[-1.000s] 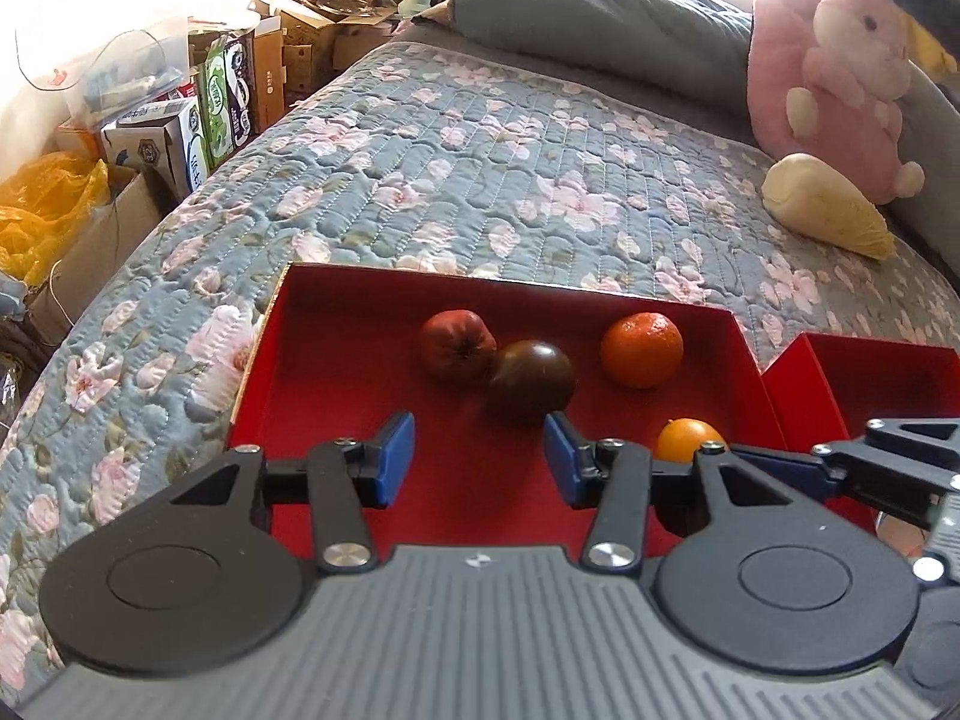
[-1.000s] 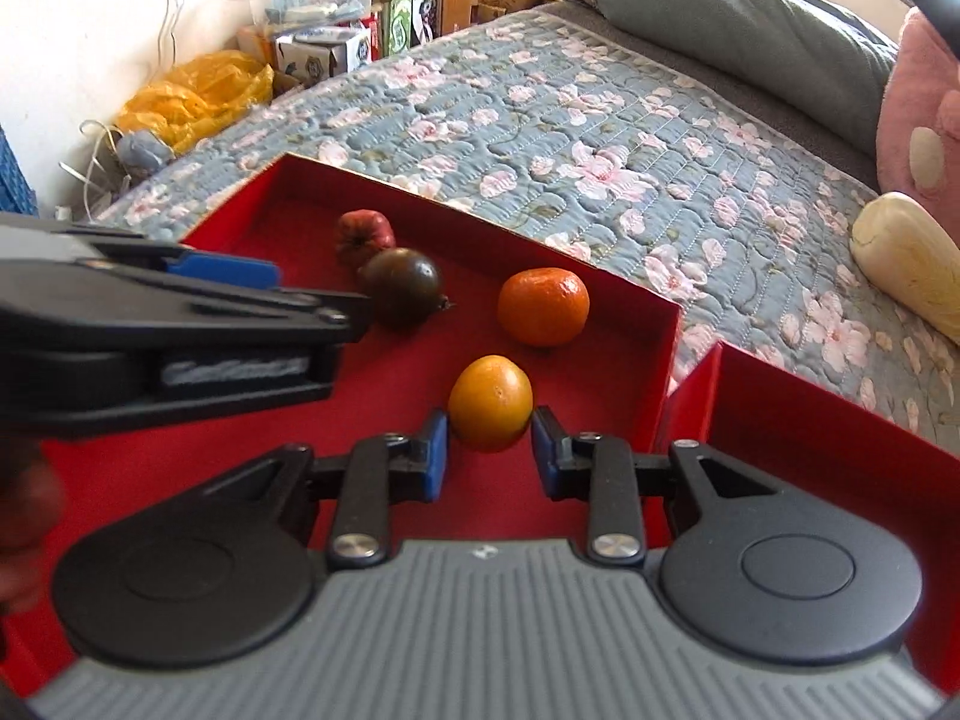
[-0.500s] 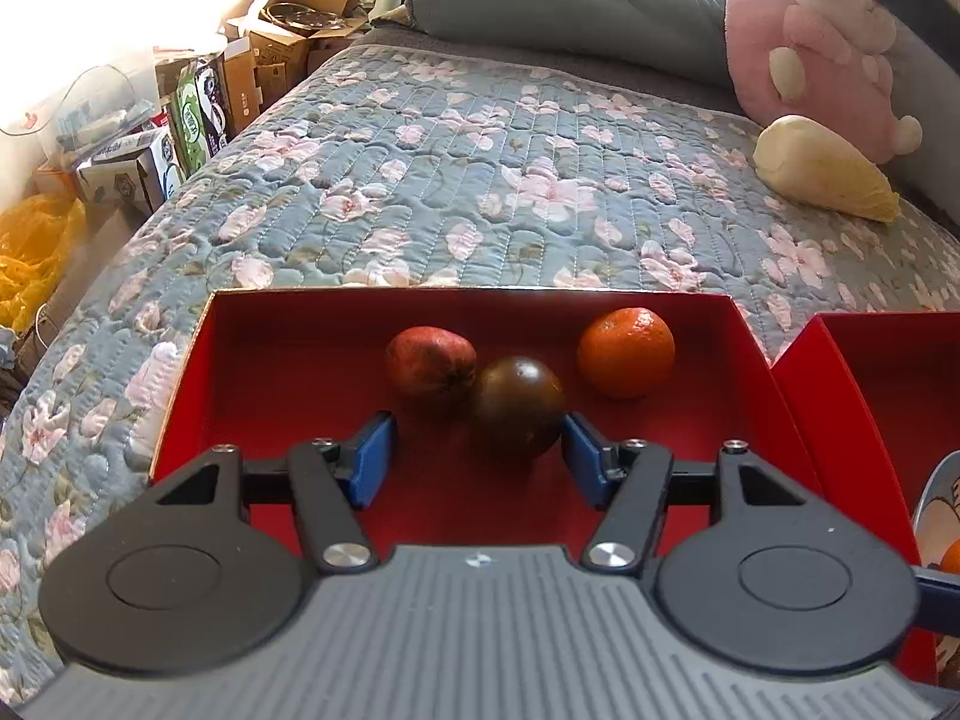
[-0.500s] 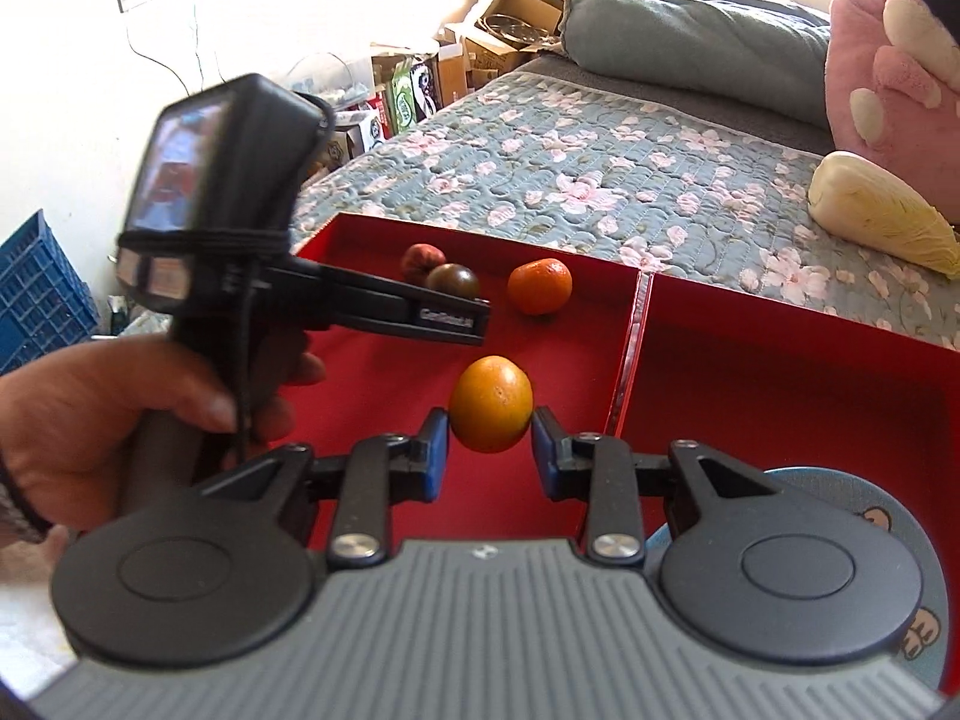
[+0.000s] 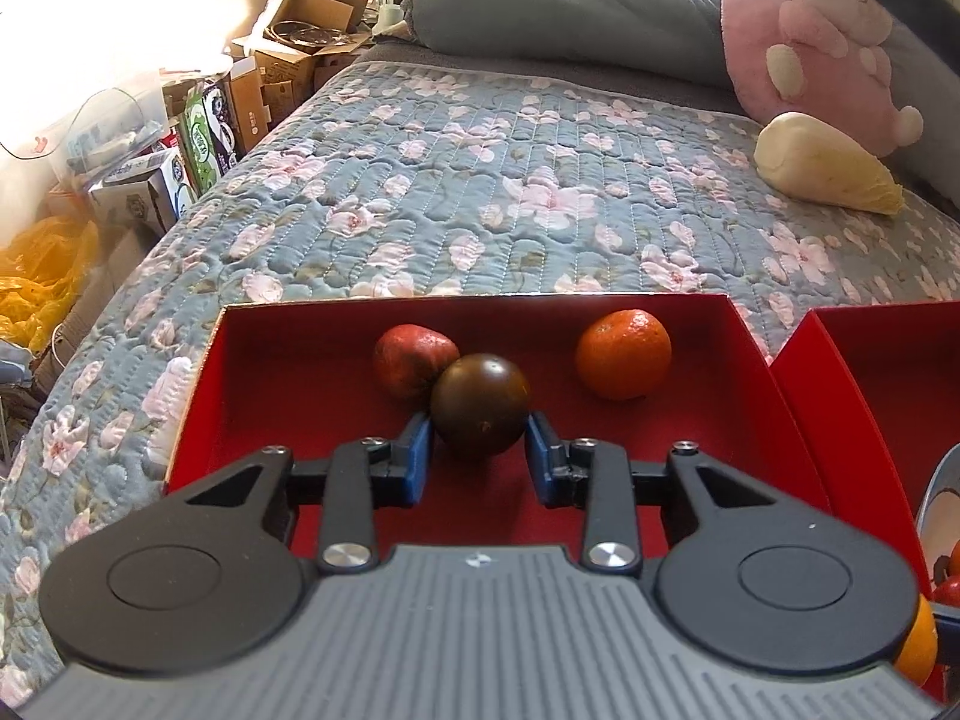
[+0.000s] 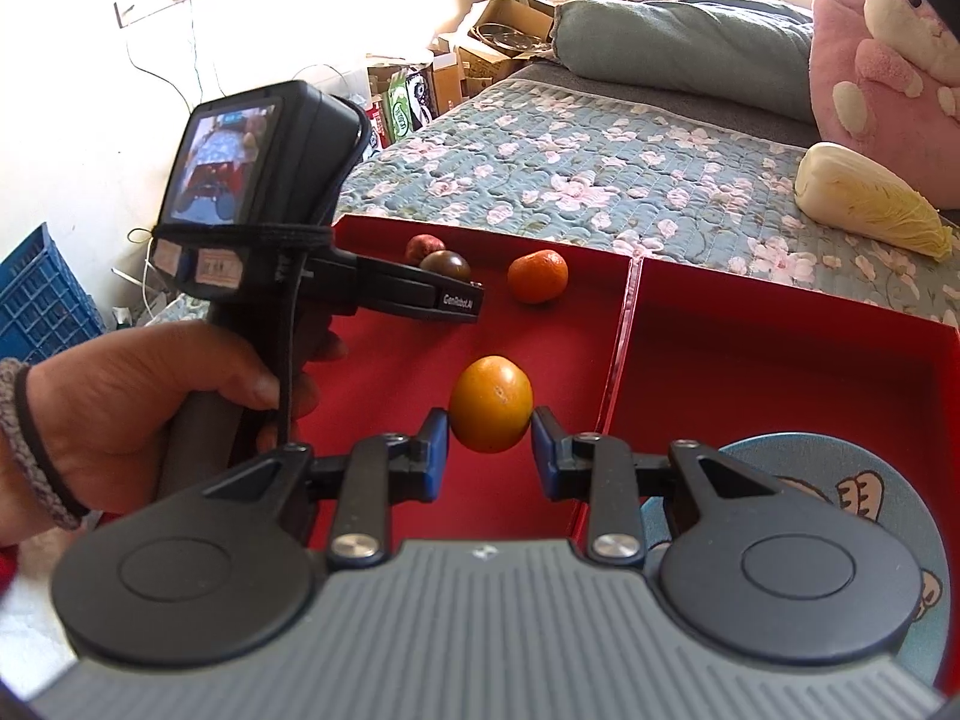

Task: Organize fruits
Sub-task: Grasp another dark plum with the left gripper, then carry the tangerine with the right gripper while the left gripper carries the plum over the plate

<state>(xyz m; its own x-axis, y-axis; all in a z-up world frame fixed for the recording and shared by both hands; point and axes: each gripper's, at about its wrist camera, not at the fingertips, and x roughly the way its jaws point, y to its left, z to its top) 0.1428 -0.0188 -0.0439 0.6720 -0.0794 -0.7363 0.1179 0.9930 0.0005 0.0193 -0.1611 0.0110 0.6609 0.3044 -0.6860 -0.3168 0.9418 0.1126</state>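
Note:
A dark brown tomato [image 5: 480,405] lies in the left red box [image 5: 480,312], touching a red fruit [image 5: 408,360]. A mandarin [image 5: 624,354] sits apart at the box's far right. My left gripper [image 5: 478,450] is closing, and its blue pads [image 5: 420,450] touch both sides of the dark tomato. In the right wrist view my right gripper [image 6: 490,438] is shut on a yellow-orange fruit [image 6: 491,402]. It holds the fruit in the air over the left box, near the seam with the second red box [image 6: 780,360]. The left gripper [image 6: 456,300] shows there reaching down to the tomato.
A blue cartoon plate [image 6: 870,480] lies in the second box under my right gripper's right side. A person's hand [image 6: 150,408] grips the left handle. On the floral quilt [image 5: 480,180] are a napa cabbage [image 5: 828,168] and a pink plush [image 5: 828,42]. Cartons crowd the floor at left.
The left gripper moved forward, opened wider round the dark tomato, then closed onto it. The right gripper lifted the yellow-orange fruit and carried it right, toward the second box.

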